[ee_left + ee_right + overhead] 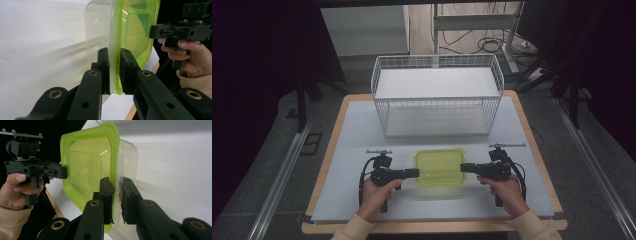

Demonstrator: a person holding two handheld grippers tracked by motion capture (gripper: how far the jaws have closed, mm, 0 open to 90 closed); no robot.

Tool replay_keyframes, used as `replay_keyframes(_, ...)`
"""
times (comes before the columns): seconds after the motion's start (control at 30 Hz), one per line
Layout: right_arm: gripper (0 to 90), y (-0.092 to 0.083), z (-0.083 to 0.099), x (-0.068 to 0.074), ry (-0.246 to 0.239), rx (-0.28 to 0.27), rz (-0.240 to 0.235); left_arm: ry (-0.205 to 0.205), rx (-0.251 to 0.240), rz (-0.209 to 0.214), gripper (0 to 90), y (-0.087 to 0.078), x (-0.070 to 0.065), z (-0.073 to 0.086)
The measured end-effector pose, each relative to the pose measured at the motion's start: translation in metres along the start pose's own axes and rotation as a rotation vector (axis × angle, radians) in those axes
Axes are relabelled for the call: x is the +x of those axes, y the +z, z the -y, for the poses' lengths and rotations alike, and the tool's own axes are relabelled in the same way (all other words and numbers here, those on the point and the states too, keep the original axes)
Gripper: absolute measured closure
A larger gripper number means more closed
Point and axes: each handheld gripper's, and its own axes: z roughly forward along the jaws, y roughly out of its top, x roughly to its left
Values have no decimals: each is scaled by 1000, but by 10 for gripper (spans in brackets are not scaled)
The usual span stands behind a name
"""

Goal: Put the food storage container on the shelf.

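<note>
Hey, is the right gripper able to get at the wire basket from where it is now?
Probably not yet. The right gripper is shut on the rim of the green-lidded container, and the left gripper pinches the opposite edge. The white wire basket stands apart behind them, with open table between.

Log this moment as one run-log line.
left gripper: shut on container rim | right gripper: shut on opposite rim | green-lidded container: between both grippers, at table's near side | wire basket: behind, untouched
</note>
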Motion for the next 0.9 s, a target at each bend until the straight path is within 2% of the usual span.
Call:
replay_keyframes(0.17,803,-6,-17,12,-31,-29,-4,23,-26,-4,808,-12,-10,-17)
replay_keyframes(0.2,803,-8,-26,18,-46,-40,-4,28,-33,-6,808,-15,-13,-21)
replay_keyframes(0.23,803,-8,-26,18,-46,-40,-4,32,-39,-5,808,-18,-15,-25)
replay_keyframes(0.6,803,-24,-76,49,-107,-100,-4,81,-96,-9,810,-45,-38,-72)
replay_keyframes(0.67,803,-26,-89,53,-107,-107,-9,82,-100,-8,810,-48,-41,-80)
replay_keyframes(0.7,803,-26,-89,53,-107,-107,-9,86,-101,-14,810,-50,-43,-84)
replay_keyframes(0.73,803,-27,-97,55,-109,-107,-7,88,-100,-21,812,-51,-44,-88)
replay_keyframes(0.9,803,-28,-113,56,-108,-111,-17,87,-102,-14,811,-55,-47,-108)
